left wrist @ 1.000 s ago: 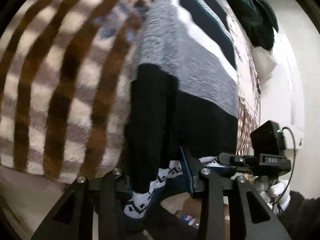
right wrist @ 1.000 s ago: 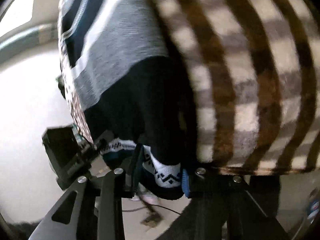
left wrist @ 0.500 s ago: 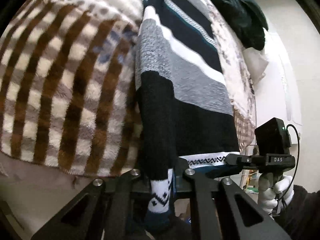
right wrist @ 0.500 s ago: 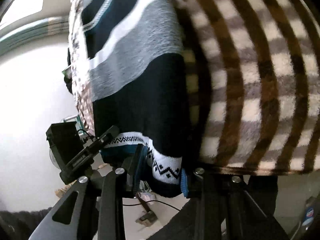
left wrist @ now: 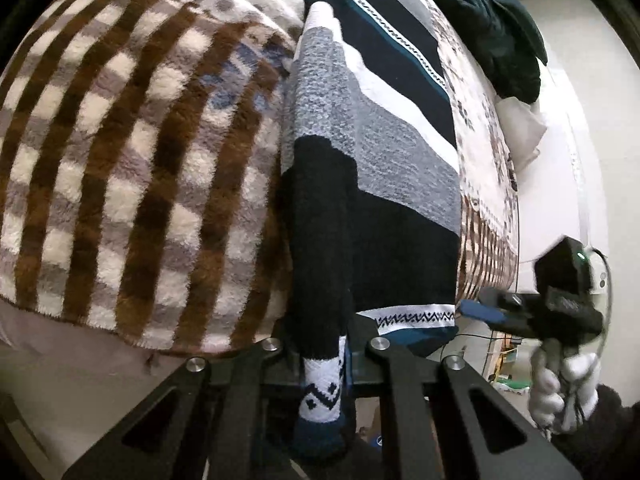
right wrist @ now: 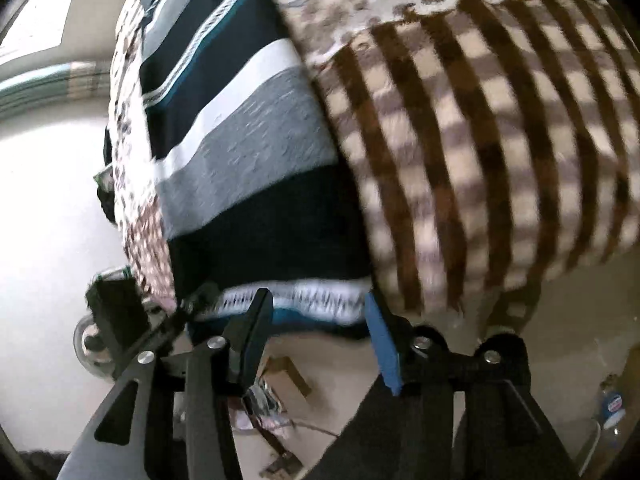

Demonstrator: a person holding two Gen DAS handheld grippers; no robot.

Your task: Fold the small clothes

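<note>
The striped knit sweater (left wrist: 372, 168) lies flat on the bed, on a fuzzy brown-checked blanket (left wrist: 120, 168). Since a second ago the right gripper (right wrist: 316, 320) has let go of the patterned hem, its jaws now wide, while the left gripper (left wrist: 322, 364) still pinches the folded sleeve cuff.

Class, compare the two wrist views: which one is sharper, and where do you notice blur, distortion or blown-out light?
Left wrist view: sharp, with crisp knit on the striped sweater; fisheye bends the plaid blanket stripes. Right wrist view: motion-blurred, the sweater's patterned hem smeared; the pale wall on its left is overexposed.
</note>
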